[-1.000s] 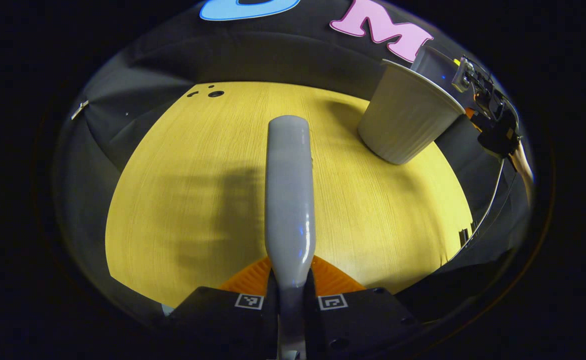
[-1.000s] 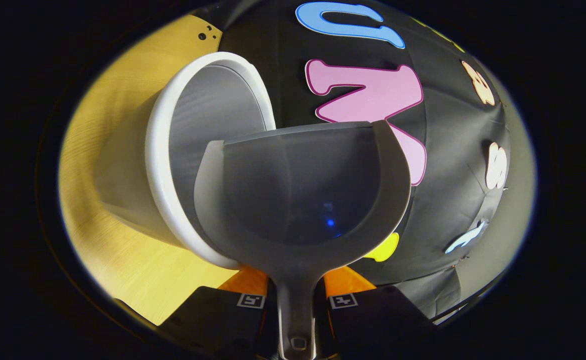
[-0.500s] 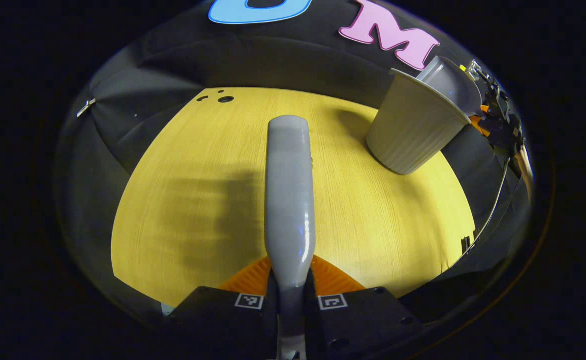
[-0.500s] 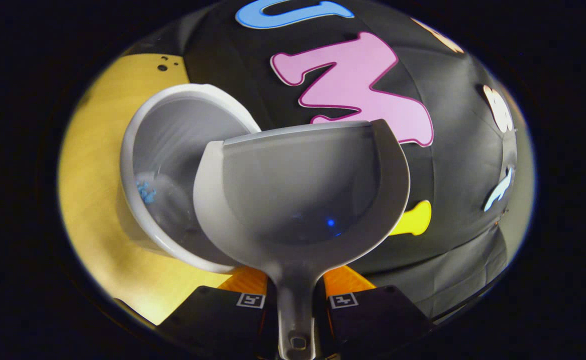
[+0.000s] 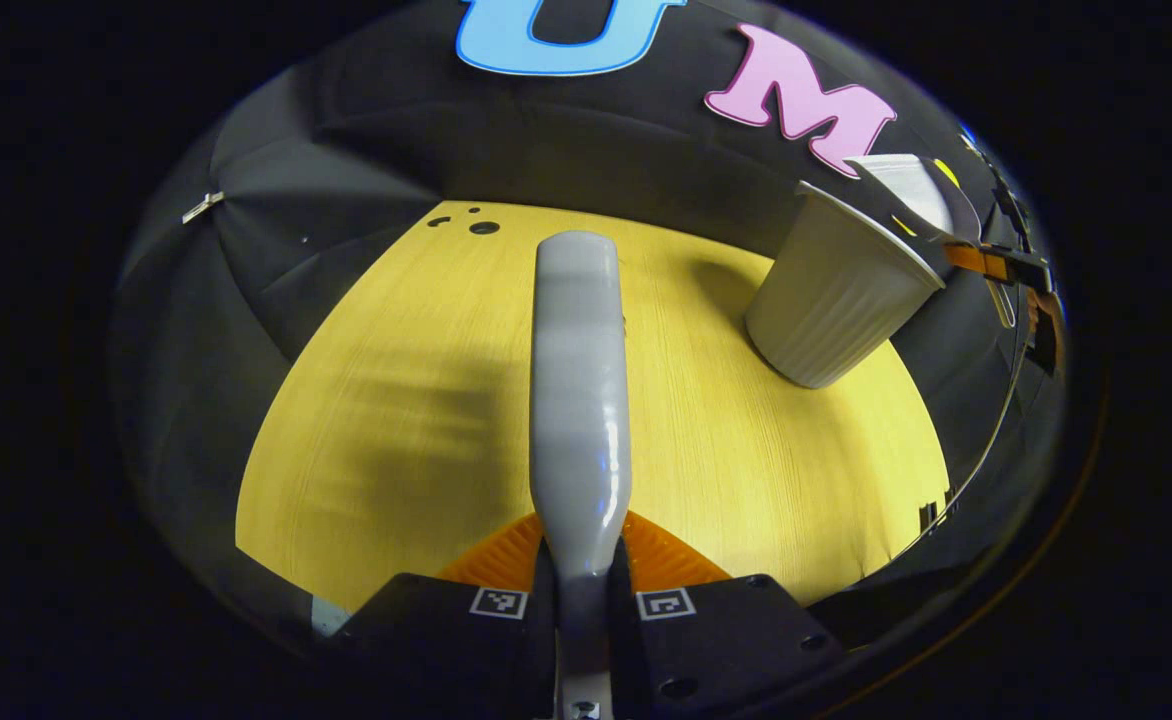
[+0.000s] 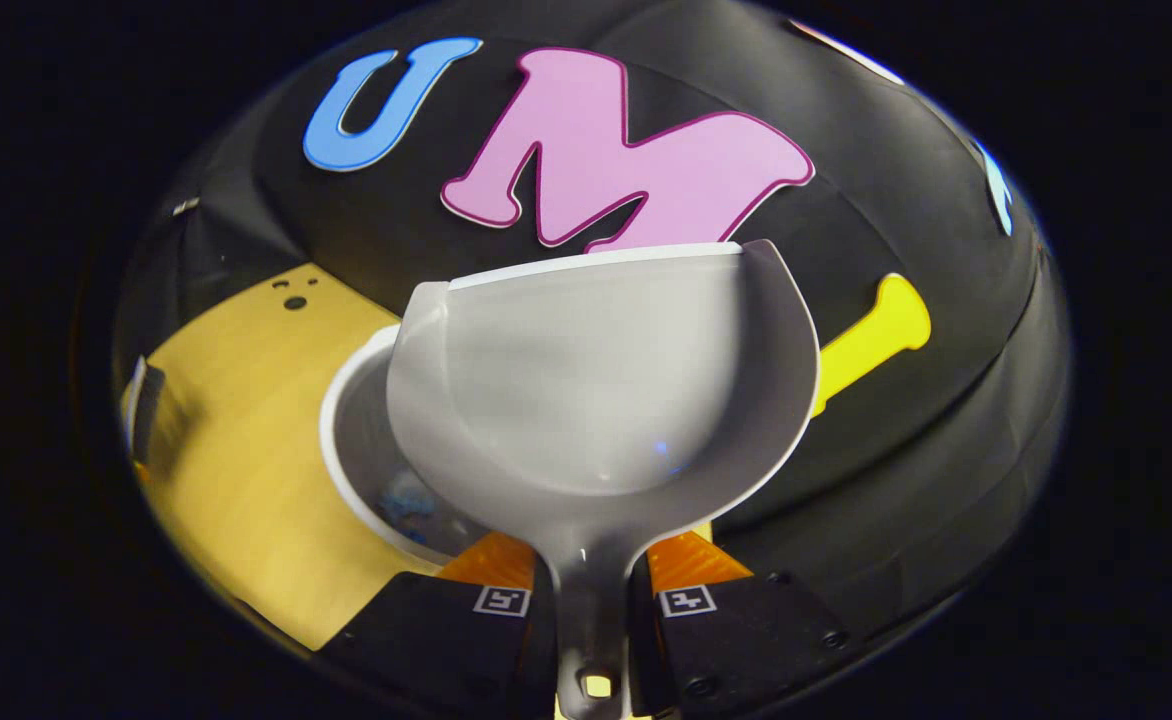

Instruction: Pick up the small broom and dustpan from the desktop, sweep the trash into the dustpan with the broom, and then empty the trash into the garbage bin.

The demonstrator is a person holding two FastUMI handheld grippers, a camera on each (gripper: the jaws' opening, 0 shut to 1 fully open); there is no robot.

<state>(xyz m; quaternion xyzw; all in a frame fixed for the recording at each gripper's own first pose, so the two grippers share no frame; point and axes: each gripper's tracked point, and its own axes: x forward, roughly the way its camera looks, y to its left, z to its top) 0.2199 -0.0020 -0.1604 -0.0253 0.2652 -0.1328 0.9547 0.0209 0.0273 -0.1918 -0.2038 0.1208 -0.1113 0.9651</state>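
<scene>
My left gripper (image 5: 582, 575) is clamped on the broom (image 5: 579, 390) over the table (image 5: 406, 400). Right gripper (image 6: 590, 590) pinches the dustpan (image 6: 596, 380) handle, pan above the bin (image 6: 361, 450), blue trash (image 6: 408, 497) inside.

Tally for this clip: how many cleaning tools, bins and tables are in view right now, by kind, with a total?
Cleaning tools: 2 (broom, dustpan)
Bins: 1 (garbage bin)
Tables: 1 (desktop)
Total: 4
</scene>
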